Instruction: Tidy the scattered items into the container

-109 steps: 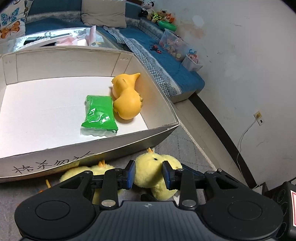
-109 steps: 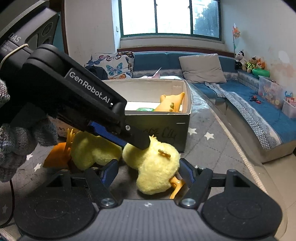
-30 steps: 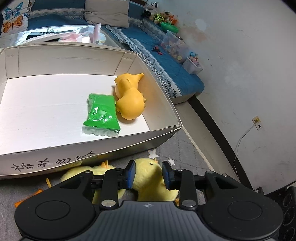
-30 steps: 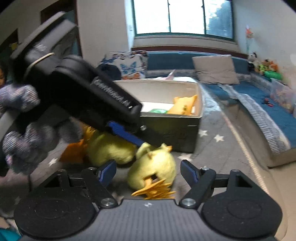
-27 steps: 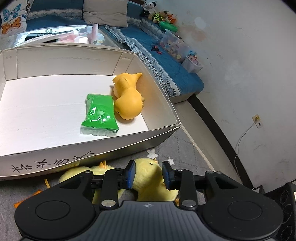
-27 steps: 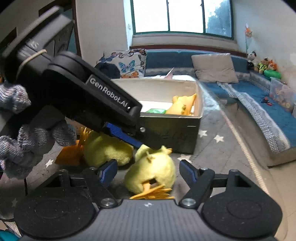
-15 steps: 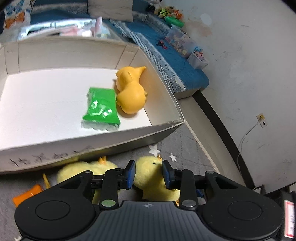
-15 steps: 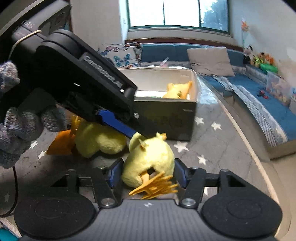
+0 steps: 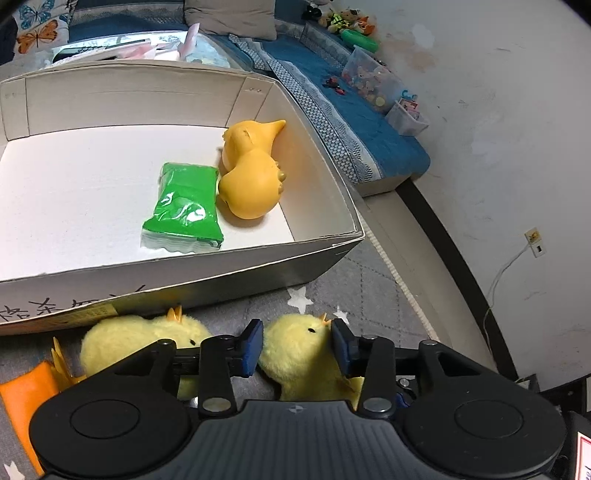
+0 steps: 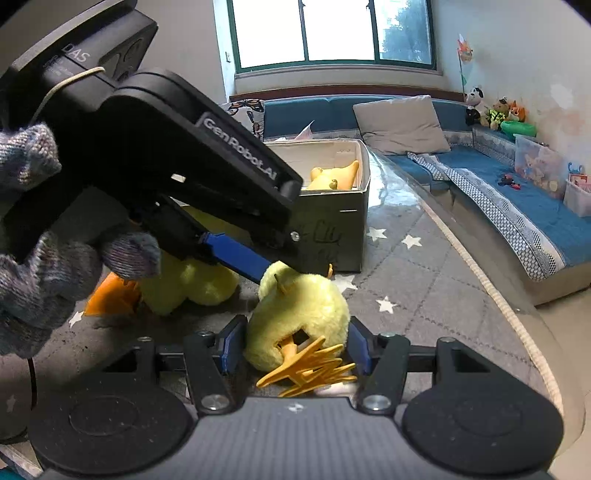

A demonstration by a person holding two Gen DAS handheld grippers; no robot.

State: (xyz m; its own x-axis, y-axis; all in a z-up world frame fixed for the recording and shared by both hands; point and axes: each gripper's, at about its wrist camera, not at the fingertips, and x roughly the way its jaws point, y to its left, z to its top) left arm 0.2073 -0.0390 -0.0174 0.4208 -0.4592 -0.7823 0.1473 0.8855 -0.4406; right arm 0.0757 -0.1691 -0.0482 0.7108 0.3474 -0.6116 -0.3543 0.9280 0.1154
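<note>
- We are working on a grey star-patterned mat (image 10: pixel 424 280) in a living room, with a blue sofa (image 10: pixel 517 192) along the right wall and a window (image 10: pixel 332 33) at the far end.
- Our right gripper (image 10: pixel 295 349) has its blue pads (image 10: pixel 231 349) pressed against both flanks of a yellow plush chick (image 10: pixel 303 310), narrowed to the width of the toy's body; the chick's orange feet (image 10: pixel 310 371) stick out towards the camera.
- Our left gripper (image 9: pixel 297 345) reaches the same plush chick (image 9: pixel 299 350) from the other side, its fingers partly apart with the chick's head between them. In the right wrist view one blue finger (image 10: pixel 236 254) lies against the top of the head, but we cannot tell whether both pads are actually squeezing it.
- Just to the left of this chick, a second yellow plush chick (image 9: pixel 147 339) lies on the mat against the near wall of the box, with an orange piece (image 9: pixel 26 398) beside it at the far left.
- The container, an open cardboard box (image 9: pixel 321 173), sits just beyond the two chicks.
- Inside it, towards the right side, an orange rubber duck (image 9: pixel 251 177) lies touching a green packet (image 9: pixel 184 206).
- The gloved left hand (image 10: pixel 33 236) grips the left tool's handle.
</note>
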